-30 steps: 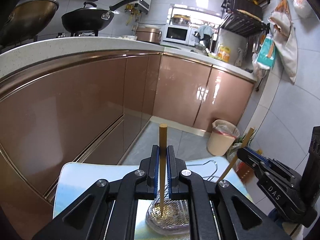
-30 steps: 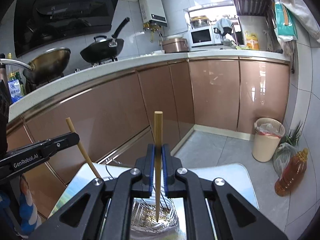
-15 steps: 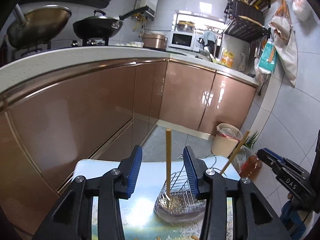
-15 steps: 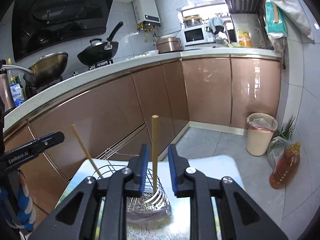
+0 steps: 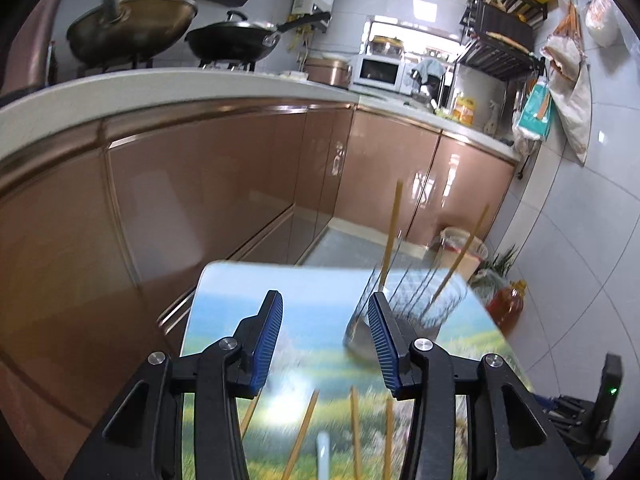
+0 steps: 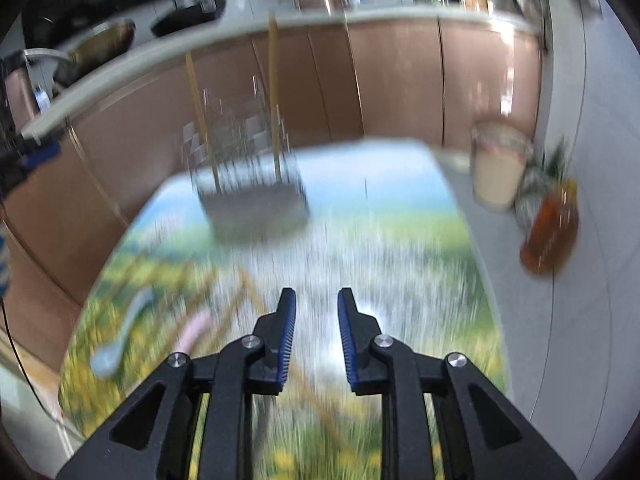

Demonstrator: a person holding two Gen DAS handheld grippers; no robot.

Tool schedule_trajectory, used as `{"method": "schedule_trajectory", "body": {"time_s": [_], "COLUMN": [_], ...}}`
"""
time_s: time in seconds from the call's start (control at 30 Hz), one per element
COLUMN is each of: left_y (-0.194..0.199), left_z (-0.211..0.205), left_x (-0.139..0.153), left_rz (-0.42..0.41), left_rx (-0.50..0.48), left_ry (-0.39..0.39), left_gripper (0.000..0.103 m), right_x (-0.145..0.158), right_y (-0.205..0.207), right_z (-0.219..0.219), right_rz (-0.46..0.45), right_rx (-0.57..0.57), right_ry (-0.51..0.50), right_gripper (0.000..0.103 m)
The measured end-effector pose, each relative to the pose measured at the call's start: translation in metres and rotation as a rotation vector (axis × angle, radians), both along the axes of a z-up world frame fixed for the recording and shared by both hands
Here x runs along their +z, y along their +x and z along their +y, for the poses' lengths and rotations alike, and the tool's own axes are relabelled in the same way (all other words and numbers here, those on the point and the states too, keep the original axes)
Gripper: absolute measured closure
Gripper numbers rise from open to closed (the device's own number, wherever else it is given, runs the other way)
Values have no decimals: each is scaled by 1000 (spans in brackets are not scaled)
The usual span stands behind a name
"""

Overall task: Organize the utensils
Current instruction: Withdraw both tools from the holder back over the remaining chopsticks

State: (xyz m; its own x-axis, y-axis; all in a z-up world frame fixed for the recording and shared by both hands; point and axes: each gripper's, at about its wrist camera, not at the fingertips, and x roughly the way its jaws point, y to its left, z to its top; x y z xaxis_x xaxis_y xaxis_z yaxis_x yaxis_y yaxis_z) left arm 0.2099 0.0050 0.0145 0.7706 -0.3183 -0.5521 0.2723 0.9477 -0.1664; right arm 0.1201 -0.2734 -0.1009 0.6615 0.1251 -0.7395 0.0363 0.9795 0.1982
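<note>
Right of centre on the bench [image 5: 224,300], two chopsticks [image 5: 392,232] stand upright in wire holder [image 6: 256,200] for storage; left gripper [image 5: 325,344] part-open, right gripper [image 6: 316,336] narrow gap, both just opened, empty, w/ loose chopsticks [image 5: 304,432] lower frame left to sort.

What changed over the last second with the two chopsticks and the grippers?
Both let go: each chopstick now stands in the wire holder. The left hand-held gripper and right hand-held gripper have opened, empty, and drawn back. More chopsticks still lie on the table.

2 woks [image 5: 132,28] on the counter, bin [image 6: 498,164] and amber bottle [image 6: 550,232] on the floor
</note>
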Motion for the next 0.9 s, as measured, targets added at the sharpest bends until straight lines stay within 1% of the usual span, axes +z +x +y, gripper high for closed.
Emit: {"method": "schedule_trajectory", "body": {"time_s": [0.13, 0.33, 0.47, 0.53, 0.63, 0.77, 0.9], "left_y": [-16, -33, -37, -40, -45, -51, -56], "left_z": [19, 42, 56, 65, 74, 86, 95], "left_x": [-16, -23, -25, -27, -30, -34, -38], "left_rz": [38, 51, 56, 60, 62, 66, 73], "left_rx": [14, 46, 71, 81, 92, 104, 114], "left_ry": [-10, -15, -28, -37, -44, -54, -64], "left_gripper": [59, 57, 56, 56, 56, 56, 56], "right_x": [-32, -48, -46, -46, -46, -45, -45], "right_y": [-15, -25, -31, -34, -39, -48, -62], "right_z": [4, 11, 17, 20, 23, 22, 23], "right_rz": [76, 129, 134, 143, 152, 167, 168], "right_rx": [7, 11, -23, -62, -110, -177, -221], "right_ry": [-15, -43, -66, -91, -89, -66, -43], "right_gripper": [82, 81, 81, 81, 82, 91, 94]}}
